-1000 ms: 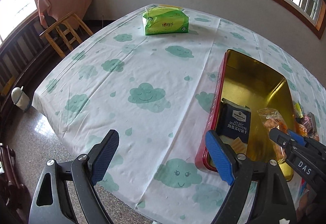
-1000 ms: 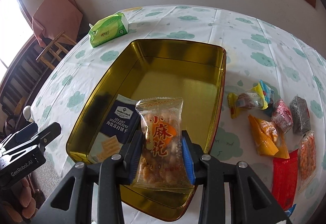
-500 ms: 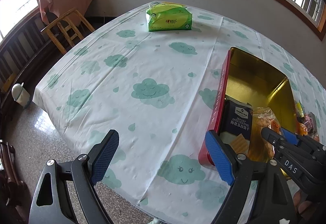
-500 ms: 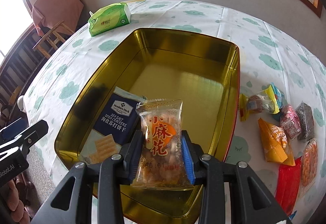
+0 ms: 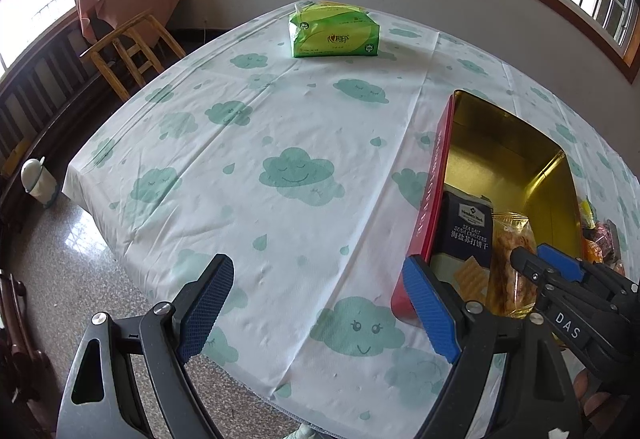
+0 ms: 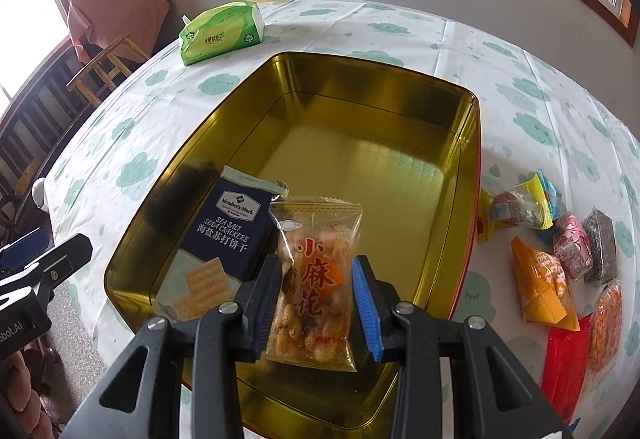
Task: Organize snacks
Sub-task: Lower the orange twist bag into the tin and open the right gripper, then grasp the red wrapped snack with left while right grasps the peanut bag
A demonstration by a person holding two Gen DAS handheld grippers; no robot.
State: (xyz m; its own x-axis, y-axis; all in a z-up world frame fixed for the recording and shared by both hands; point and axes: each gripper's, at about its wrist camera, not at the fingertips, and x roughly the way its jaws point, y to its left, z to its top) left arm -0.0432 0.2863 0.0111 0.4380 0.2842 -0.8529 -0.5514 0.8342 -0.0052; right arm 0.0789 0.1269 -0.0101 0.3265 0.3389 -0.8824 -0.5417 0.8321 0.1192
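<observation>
My right gripper (image 6: 318,291) is shut on a clear snack bag with orange print (image 6: 316,279), held over the near end of the gold tin (image 6: 400,103). A dark blue cracker pack (image 6: 228,231) lies inside the tin, just left of the bag. In the left wrist view the tin (image 5: 434,175) shows its red outer wall at the right, with the cracker pack (image 5: 468,231) and the held bag (image 5: 514,259) in it and the right gripper (image 5: 536,259) reaching in. My left gripper (image 5: 316,303) stands open above the tablecloth, left of the tin, with nothing between its fingers.
Several loose snack packets (image 6: 560,259) lie on the cloud-print tablecloth (image 5: 280,127) right of the tin. A green tissue pack (image 5: 334,35) sits at the far end. A wooden chair (image 5: 128,51) stands beyond the left table edge, and a small white bin (image 5: 38,181) is on the floor.
The right gripper with the snack bag has moved further in over the tin, closer to the cracker pack. The left gripper has kept its place and stayed open.
</observation>
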